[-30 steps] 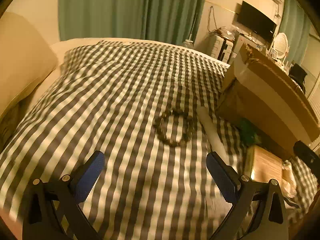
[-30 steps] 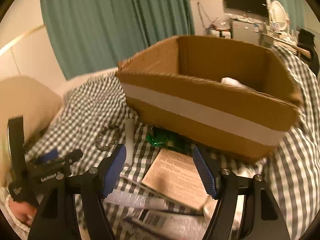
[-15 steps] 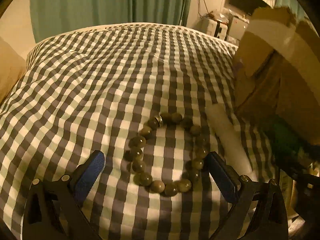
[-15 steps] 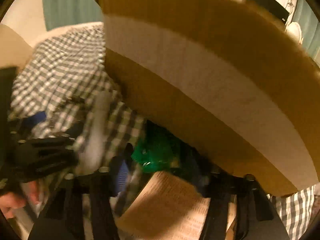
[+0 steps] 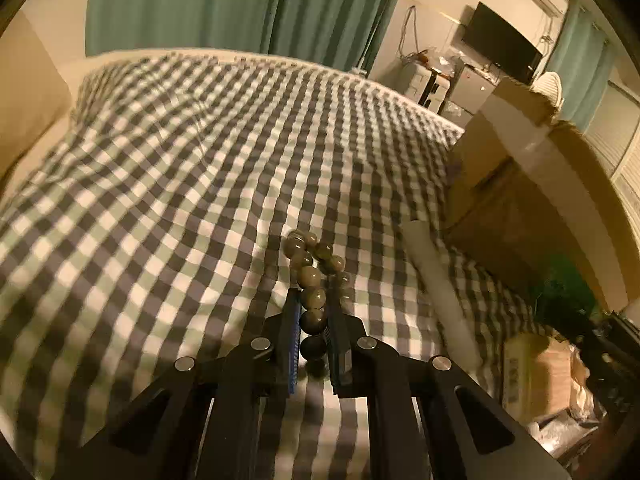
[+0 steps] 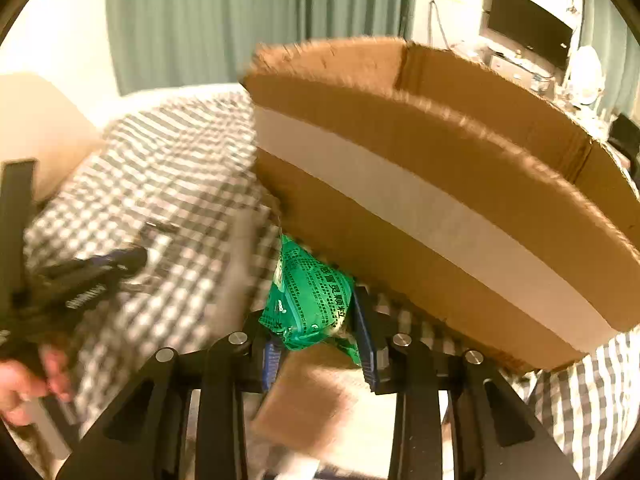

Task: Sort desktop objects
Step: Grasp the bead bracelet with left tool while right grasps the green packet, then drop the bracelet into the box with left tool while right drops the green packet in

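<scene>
Half a second earlier the left gripper (image 5: 314,316) had stood wide open around the bead bracelet (image 5: 314,276), which lay as a round loop on the checked bedspread (image 5: 168,184). Now its fingers had closed almost fully, pinching the near side of the loop so that the beads were squeezed into a narrow double strand running away from the tips. Whether the far beads had left the cloth could not be told.

The right gripper (image 6: 316,320) had changed likewise: a second before it was open over the clutter, and now its fingers were closed partway on the green packet (image 6: 308,300), which stood up between them just in front of the cardboard box (image 6: 440,208). The brown card (image 6: 308,396) lay below, blurred.

Both hands therefore appeared to have a secure hold at once, and the likely next step was to carry each thing over the box rim. The white tube (image 5: 438,280) lay on the bedspread beside the box, not yet picked up.
</scene>
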`<state>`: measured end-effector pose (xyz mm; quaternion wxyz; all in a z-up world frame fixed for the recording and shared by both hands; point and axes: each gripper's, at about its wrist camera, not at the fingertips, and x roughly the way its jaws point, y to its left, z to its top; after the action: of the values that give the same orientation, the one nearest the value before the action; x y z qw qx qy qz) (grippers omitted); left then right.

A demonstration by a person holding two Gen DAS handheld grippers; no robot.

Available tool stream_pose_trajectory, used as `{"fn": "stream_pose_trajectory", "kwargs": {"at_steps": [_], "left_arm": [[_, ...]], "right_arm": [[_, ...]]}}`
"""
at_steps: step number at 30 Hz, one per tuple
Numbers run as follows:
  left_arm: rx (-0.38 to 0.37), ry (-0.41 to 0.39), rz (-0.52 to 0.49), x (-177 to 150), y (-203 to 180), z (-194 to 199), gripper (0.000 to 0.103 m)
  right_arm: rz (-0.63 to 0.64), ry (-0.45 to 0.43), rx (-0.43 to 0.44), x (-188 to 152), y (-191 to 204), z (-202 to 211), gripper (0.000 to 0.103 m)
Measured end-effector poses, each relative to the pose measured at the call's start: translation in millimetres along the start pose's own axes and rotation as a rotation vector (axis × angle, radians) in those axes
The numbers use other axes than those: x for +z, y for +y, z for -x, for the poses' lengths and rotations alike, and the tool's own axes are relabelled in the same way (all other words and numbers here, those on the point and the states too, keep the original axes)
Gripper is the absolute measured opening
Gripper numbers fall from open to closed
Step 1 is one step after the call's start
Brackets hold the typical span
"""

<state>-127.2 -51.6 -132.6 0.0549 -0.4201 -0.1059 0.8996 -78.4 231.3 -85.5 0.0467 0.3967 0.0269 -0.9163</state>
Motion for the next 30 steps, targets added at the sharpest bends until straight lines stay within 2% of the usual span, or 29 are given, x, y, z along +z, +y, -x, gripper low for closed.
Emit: {"fn": "stream_pose_trajectory", "kwargs": {"at_steps": [2, 8, 12, 17, 21, 25, 27, 30], "left_arm": [[-0.007, -0.015, -0.010, -2.8, -2.4, 11.9, 0.011], [-0.023, -0.043, -0.038, -18.3, -6.8, 49.6, 0.011], [-0.012, -0.067, -0.080, -21.8, -14.4, 74.3, 0.011], [-0.048, -0.108, -0.083, -11.8, -31.5, 98.9, 0.011], [-0.104, -0.148, -0.103, 6.5, -59.3, 122.6, 0.011], [-0.181, -0.191, -0.160, 38.3, -102.6, 141.5, 0.011], [-0.202, -0.221, -0.197, 61.7, -130.2, 146.5, 0.011], [-0.267, -0.256, -0.226, 93.5, -167.5, 148.6, 0.011]], "right_arm": [[-0.031, -0.017, 0.054, -0.6, -1.6, 15.6, 0.031], [-0.084, -0.051, 0.119, -4.8, 3.4, 38.1, 0.031], [-0.094, -0.060, 0.123, -6.5, 3.6, 51.9, 0.031], [-0.081, -0.116, 0.119, -0.8, 10.3, 72.7, 0.031], [-0.057, -0.197, 0.086, 21.3, 5.0, 101.1, 0.031], [-0.090, -0.274, 0.047, 51.3, -20.7, 125.8, 0.032], [-0.136, -0.290, 0.011, 64.4, -40.5, 126.8, 0.032], [-0.228, -0.274, 0.010, 77.5, -69.2, 117.8, 0.032]]}}
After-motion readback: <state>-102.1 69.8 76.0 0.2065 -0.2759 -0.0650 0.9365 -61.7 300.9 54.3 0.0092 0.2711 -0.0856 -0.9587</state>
